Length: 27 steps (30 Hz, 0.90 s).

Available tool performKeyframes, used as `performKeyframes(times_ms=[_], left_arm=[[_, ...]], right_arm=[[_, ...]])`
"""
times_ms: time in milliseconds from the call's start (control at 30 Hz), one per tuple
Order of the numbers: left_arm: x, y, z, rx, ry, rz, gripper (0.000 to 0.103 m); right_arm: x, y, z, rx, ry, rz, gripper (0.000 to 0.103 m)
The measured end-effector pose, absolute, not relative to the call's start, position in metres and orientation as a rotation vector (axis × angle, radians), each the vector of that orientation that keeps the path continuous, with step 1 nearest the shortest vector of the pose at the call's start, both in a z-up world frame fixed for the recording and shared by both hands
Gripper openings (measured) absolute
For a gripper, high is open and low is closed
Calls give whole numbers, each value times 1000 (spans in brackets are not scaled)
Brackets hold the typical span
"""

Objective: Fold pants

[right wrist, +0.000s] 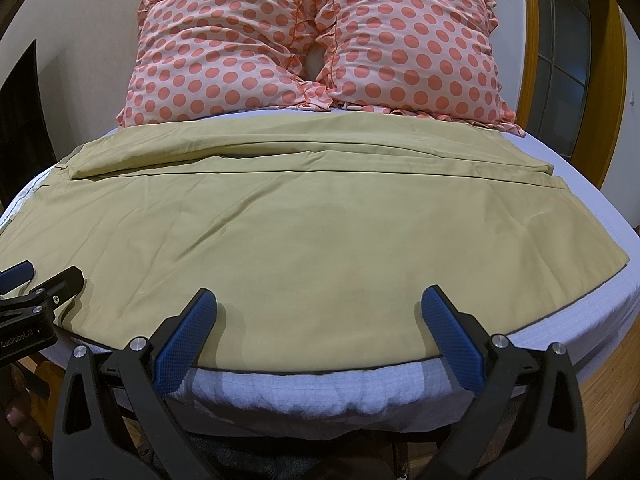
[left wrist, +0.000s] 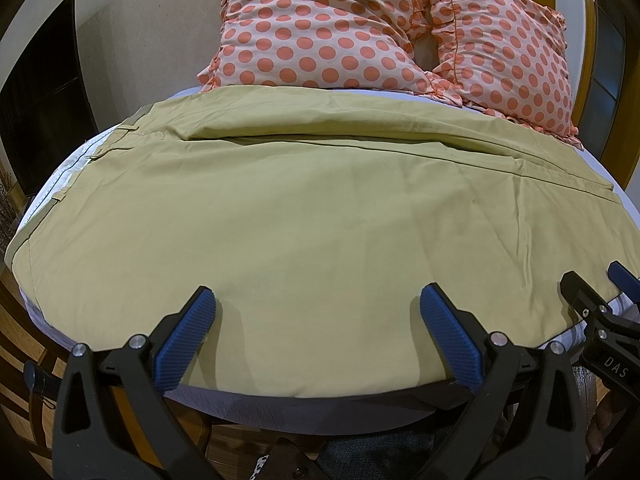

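Khaki pants (left wrist: pixel 312 216) lie flat across the bed, one leg laid over the other, waistband at the left. They also show in the right wrist view (right wrist: pixel 288 232), with the leg hems at the right. My left gripper (left wrist: pixel 318 300) is open, its blue pads over the near edge of the pants, holding nothing. My right gripper (right wrist: pixel 319 300) is open over the near edge further right, empty. The right gripper's tip shows at the left wrist view's right edge (left wrist: pixel 600 292); the left gripper's tip shows at the right wrist view's left edge (right wrist: pixel 36 280).
Two orange polka-dot pillows (left wrist: pixel 320 28) (right wrist: pixel 408 56) lean against the wall behind the pants. The pale bed sheet (right wrist: pixel 592 280) shows right of the hems and along the front edge. A wooden door frame (right wrist: pixel 608 80) stands at the right, wooden floor below.
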<state>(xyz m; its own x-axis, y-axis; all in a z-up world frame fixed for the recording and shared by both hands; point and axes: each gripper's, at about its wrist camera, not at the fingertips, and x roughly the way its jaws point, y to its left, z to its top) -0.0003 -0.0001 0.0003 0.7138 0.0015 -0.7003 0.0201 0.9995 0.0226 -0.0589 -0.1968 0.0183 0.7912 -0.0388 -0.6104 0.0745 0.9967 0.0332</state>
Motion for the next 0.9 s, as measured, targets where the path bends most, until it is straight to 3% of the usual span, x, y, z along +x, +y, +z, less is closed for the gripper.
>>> performKeyframes(times_ms=[733, 900], left_arm=[[2, 0, 3, 35, 789, -24, 101], [6, 5, 6, 48, 804, -59, 101]], right_arm=[[-61, -196, 13, 30, 635, -1, 102], [-28, -231, 46, 8, 651, -92, 102]])
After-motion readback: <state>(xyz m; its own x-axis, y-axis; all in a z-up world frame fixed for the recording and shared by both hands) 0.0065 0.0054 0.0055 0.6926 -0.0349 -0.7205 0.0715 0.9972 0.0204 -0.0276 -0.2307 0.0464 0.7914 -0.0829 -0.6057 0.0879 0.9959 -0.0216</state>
